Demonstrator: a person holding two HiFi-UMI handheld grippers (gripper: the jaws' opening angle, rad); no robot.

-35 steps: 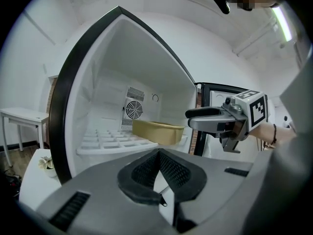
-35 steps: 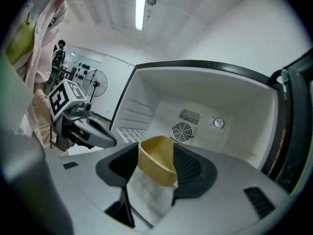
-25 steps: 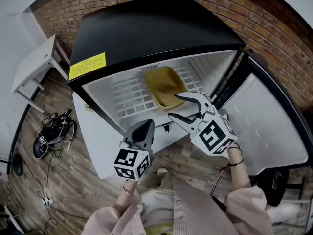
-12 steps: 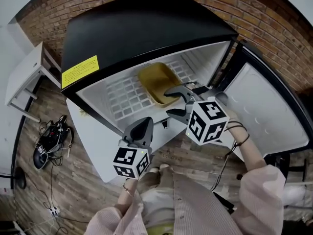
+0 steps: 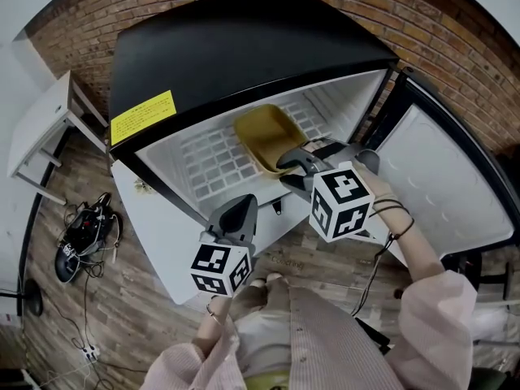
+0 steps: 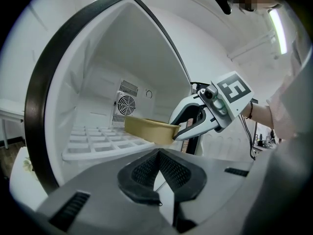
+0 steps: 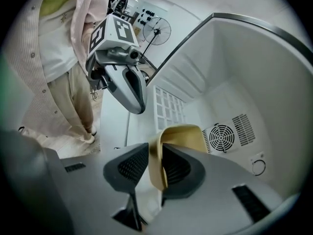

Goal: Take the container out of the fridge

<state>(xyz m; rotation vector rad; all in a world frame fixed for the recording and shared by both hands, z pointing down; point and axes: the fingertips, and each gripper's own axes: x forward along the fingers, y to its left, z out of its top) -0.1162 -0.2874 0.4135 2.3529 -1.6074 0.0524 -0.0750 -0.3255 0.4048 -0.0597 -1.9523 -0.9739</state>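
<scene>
Container [image 5: 266,135], yellow tray: stands on white shelf grid [image 5: 213,159] inside open fridge [image 5: 244,47]. Head view shows its bare inside. Right gripper view alone shows right gripper [image 7: 155,161] jaws, just closing, pinching its near wall. Left gripper [image 6: 157,153]: jaws together, empty, outside at container's 7 o'clock. Fan grille [image 6: 125,104] behind.

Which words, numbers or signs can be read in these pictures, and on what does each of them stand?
On the black top of the fridge, a yellow sticker: lines of dark print, too small to read.
On the left cube and the right cube: black square patterns only, no letters.
Nothing else shows writing, so no text can be quoted.
</scene>
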